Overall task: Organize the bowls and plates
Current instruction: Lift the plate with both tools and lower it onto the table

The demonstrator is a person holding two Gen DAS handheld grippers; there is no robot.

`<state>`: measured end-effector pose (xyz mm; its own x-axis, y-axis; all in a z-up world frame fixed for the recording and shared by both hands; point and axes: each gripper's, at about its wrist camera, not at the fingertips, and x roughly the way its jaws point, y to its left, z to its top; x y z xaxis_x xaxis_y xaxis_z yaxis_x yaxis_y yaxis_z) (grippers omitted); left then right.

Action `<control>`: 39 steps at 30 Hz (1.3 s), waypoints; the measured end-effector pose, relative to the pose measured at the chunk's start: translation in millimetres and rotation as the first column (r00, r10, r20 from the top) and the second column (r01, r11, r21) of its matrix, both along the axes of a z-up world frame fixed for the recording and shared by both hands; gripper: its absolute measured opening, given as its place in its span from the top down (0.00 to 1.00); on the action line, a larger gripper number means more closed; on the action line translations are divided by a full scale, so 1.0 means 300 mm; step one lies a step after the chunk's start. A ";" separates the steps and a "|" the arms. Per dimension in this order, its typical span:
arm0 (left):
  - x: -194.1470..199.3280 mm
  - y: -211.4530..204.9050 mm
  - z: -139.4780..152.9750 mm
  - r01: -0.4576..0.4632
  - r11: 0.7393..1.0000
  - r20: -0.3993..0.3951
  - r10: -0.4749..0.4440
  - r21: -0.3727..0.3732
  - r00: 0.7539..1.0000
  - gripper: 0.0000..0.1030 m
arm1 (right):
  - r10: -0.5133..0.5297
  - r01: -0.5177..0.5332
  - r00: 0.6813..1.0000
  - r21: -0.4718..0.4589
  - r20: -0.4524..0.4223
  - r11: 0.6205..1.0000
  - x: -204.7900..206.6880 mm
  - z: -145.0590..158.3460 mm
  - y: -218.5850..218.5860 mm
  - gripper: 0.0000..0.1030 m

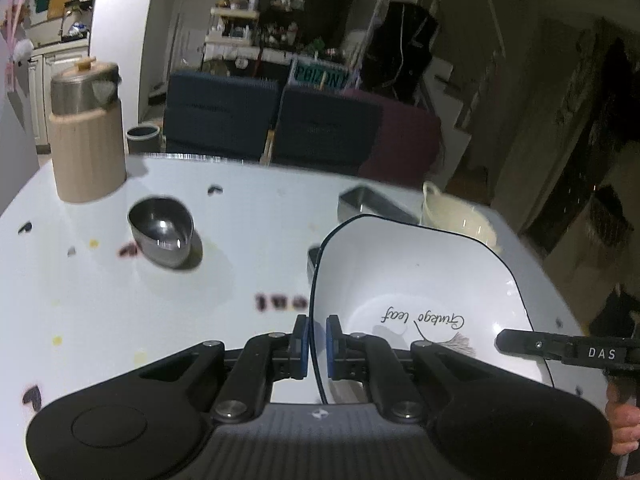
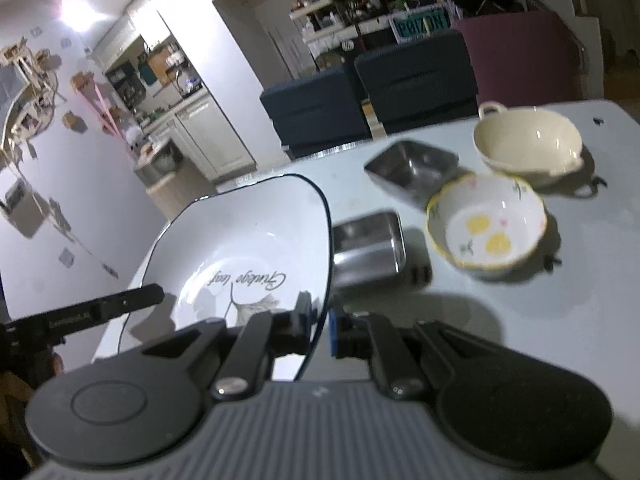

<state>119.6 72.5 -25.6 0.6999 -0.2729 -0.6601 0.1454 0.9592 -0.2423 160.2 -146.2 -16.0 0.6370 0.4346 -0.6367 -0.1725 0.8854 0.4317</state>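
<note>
This is a lived-in home, an open room where dining and sitting areas run together. A white table carries everyday crockery: a floral bowl, a cream handled bowl and small steel dishes. Behind it stand dark blue upholstered chairs and a maroon one. Open shelves crowded with bottles and ornaments fill the back wall. To one side a kitchen nook shows pale cabinets and what looks like a sink tap, though blur makes that uncertain. Wooden decorations hang on the white wall.
</note>
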 end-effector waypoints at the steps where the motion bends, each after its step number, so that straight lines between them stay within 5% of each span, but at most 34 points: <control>1: 0.001 -0.001 -0.020 0.007 1.000 -0.018 -0.007 0.005 1.000 0.92 | 0.005 -0.005 1.000 -0.002 -0.013 1.000 -0.003 -0.015 0.000 0.90; 16: 0.055 -0.004 -0.264 0.065 0.995 -0.241 -0.045 0.074 0.969 0.88 | 0.060 -0.080 0.974 -0.085 -0.219 0.993 -0.001 -0.234 0.033 0.89; 39: 0.126 -0.011 -0.363 0.070 0.990 -0.278 -0.034 0.122 0.960 0.83 | 0.051 -0.101 0.974 -0.219 -0.223 0.971 0.071 -0.281 0.146 0.89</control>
<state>157.6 69.3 -134.6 0.4737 -0.2038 -0.8568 0.1414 0.9778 -0.1544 181.5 -102.4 -100.4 0.4458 0.3042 -0.8418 -0.1688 0.9522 0.2547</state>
